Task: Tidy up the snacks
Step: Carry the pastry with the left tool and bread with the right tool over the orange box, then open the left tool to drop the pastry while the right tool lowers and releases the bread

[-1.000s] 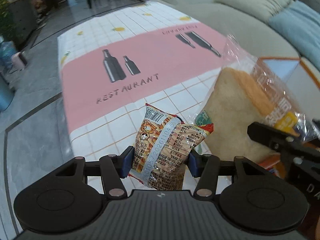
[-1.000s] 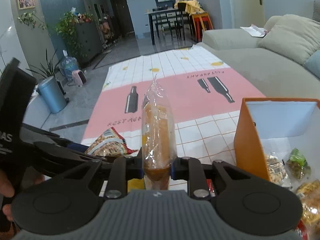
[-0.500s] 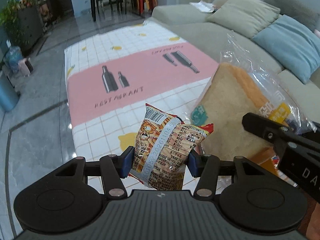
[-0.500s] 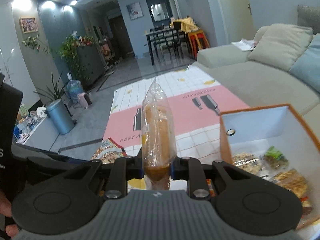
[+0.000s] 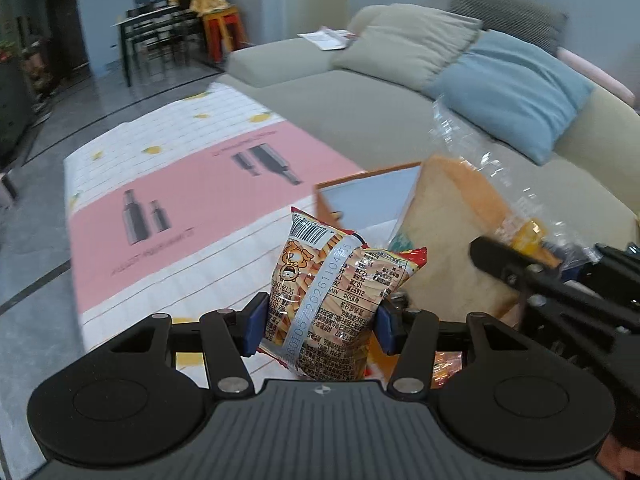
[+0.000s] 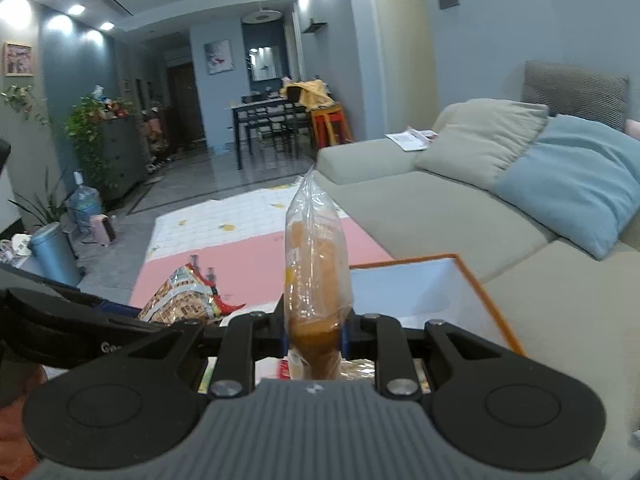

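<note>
Both my grippers have come up and swung toward the sofa (image 5: 360,108) since a second ago, so the orange-rimmed box (image 6: 492,296) now sits just ahead of them. On the snack packet (image 5: 332,300) I can read a barcode, a cartoon face and a date strip starting "202611" (the small print is Korean, too fine to read). The mat (image 5: 180,208) says "RESTAURANT" under two bottles. My left gripper (image 5: 320,322) is clamped on that packet at roughly half width, blue pads pressing its sides. My right gripper (image 6: 314,334) pinches narrowly on the bagged bread (image 6: 316,264), held upright just left of the box; its yellow label is blurred.
</note>
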A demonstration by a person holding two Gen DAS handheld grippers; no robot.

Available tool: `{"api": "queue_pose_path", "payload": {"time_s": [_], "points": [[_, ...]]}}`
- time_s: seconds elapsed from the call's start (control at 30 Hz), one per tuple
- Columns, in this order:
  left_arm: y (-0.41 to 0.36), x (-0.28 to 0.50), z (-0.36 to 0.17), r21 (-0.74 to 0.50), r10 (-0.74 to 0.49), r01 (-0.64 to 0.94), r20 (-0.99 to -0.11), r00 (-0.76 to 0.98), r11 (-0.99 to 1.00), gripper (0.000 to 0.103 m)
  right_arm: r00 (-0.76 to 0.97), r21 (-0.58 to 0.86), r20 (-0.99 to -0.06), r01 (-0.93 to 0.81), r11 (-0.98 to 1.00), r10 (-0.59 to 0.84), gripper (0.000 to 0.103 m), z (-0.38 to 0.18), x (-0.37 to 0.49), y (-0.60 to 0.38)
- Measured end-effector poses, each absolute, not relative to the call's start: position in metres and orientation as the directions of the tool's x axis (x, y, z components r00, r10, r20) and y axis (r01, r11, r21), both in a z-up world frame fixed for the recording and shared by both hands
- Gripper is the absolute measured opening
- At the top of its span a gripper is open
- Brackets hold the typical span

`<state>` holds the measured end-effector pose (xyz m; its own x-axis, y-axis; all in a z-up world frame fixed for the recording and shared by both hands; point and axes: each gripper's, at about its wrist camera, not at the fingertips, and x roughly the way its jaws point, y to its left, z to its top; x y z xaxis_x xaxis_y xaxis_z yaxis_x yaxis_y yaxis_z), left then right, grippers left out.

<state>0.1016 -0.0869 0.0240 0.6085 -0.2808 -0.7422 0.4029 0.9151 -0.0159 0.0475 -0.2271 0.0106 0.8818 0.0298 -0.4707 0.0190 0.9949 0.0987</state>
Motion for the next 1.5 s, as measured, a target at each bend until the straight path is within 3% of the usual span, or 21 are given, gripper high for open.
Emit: {"api": "queue_pose_path", "payload": {"time_s": [0.5,0.8,1.0,1.23,1.4,1.5], "points": [[-0.171,0.158,0.003,-0.018,-0.341,0.536,-0.788,0.512,0.844,0.06,0.796,0.186,-0.605,0.156,0.97,-0.012,0.02,-0.025,0.113,-0.321],[-0.2,0.203,-0.029,0.045,-0.319,0.599,-0.814,0.486,0.8,0.06,0.765,0.113,-0.641,0.17,0.979,-0.059,0.02,-0.039,0.16,-0.343],[-0.213,0.222,-0.052,0.057,-0.313,0.627,-0.829,0.463,0.777,0.06,0.735,-0.037,-0.663,0.152,0.988,-0.138,0.02,-0.057,0.198,-0.34],[-0.218,0.234,-0.075,0.072,-0.268,0.642,-0.869,0.417,0.764,0.06,0.71,-0.016,-0.694,0.149,0.989,-0.118,0.021,-0.08,0.205,-0.343],[-0.218,0.233,-0.083,0.065,-0.243,0.63,-0.888,0.39,0.774,0.061,0.711,0.104,-0.703,0.129,0.986,-0.019,0.031,-0.077,0.205,-0.341],[-0.219,0.228,-0.083,0.086,-0.234,0.64,-0.887,0.398,0.763,0.064,0.71,0.116,-0.705,0.127,0.985,-0.009,0.031,-0.076,0.205,-0.336]]}}
